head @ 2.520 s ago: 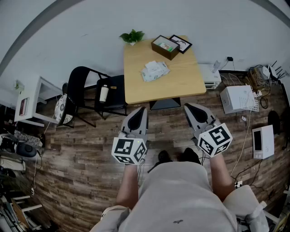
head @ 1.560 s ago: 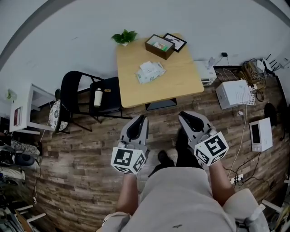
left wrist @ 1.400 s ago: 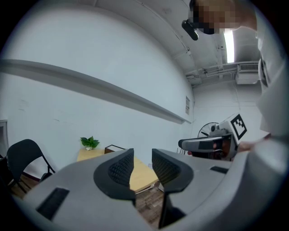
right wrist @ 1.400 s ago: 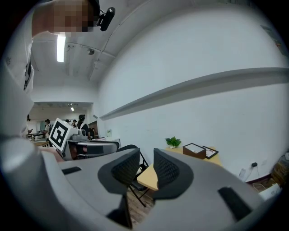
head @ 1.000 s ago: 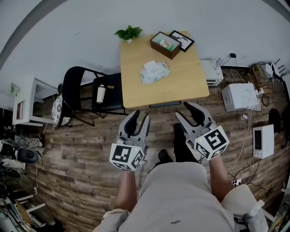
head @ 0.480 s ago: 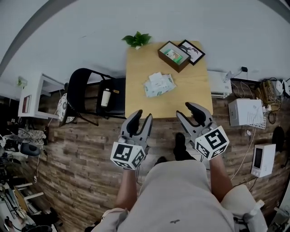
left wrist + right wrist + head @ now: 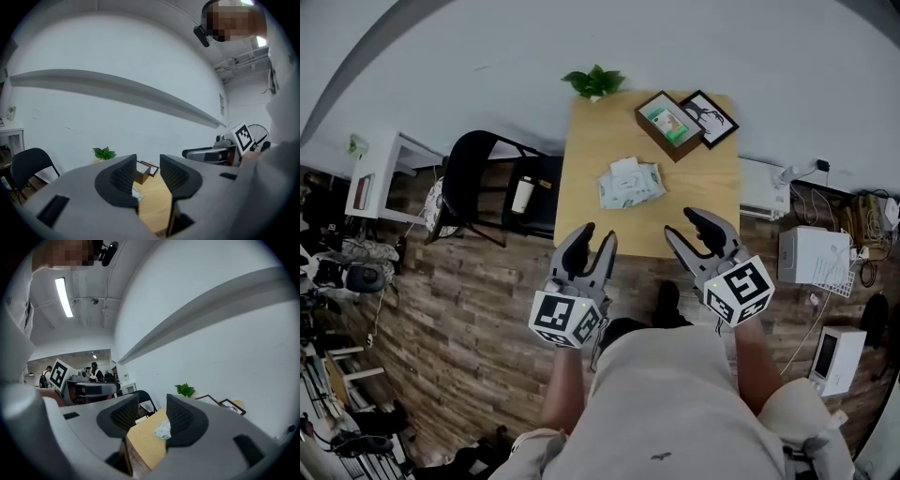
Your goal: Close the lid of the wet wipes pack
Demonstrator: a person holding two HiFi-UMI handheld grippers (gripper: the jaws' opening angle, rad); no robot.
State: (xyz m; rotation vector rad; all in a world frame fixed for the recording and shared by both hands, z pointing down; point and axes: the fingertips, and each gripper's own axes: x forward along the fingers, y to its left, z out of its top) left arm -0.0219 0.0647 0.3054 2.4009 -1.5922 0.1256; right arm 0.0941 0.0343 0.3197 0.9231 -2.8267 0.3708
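Your one wipes pack (image 7: pixel 630 183) lies mid-way along the desk (image 7: pixel 698 192), beyond both tongs at its near edge. The left tongs (image 7: pixel 596 234) gape empty, and the right tongs (image 7: pixel 682 225) are opening, also empty. One box (image 7: pixel 667 125) and one plant (image 7: pixel 595 82) stand at the far edge.

White wall (image 7: pixel 694 47) behind. Floor (image 7: pixel 469 319) of dark wood planks. Light wooden tabletop (image 7: pixel 703 202), far edge against the wall. Black chair (image 7: pixel 464 187) off its left edge, white side table (image 7: pixel 389 164) further left. White box-shaped unit (image 7: pixel 814 255) on the floor, right. Ceiling strip light (image 7: pixel 64 297) lit.

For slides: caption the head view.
Left gripper and right gripper, its jaws opening, both empty, face the wet wipes pack on a table.
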